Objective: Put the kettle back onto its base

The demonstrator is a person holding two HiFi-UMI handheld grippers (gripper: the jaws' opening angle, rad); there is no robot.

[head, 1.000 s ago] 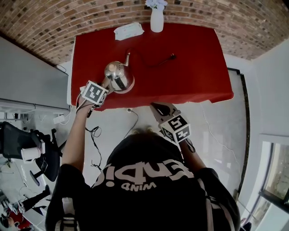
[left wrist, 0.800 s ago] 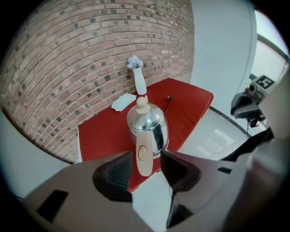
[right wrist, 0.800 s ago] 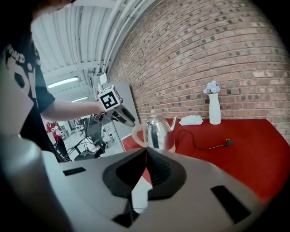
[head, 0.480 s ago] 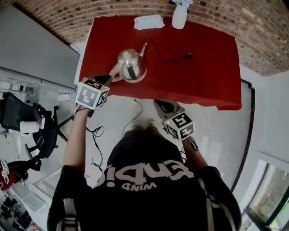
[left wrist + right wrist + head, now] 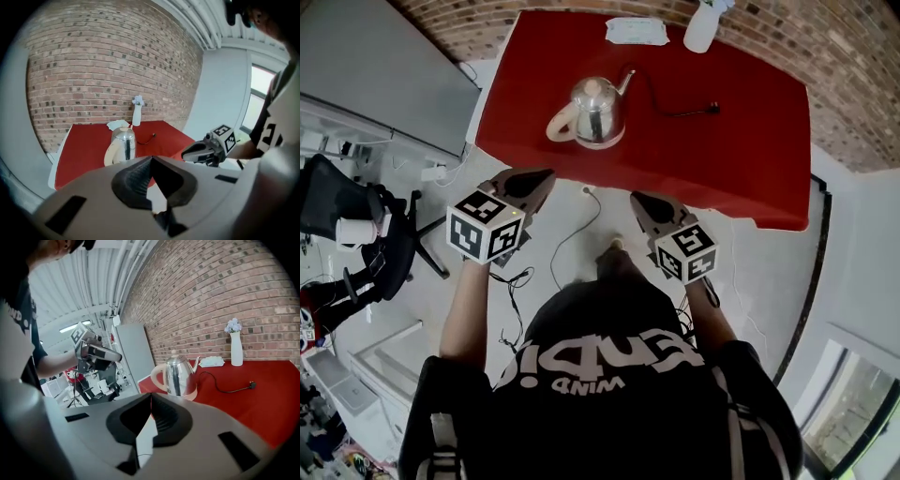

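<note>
The left tool (image 5: 542, 178) is closed with nothing in it, held off the near edge of the red worktop (image 5: 722, 150). At 1 o'clock from it, the shiny silver kettle with a cream handle (image 5: 598, 105) stands upright on its round cream base (image 5: 598, 145). The right tool (image 5: 637, 199), at 5 o'clock from the kettle, is closed and empty too.
</note>
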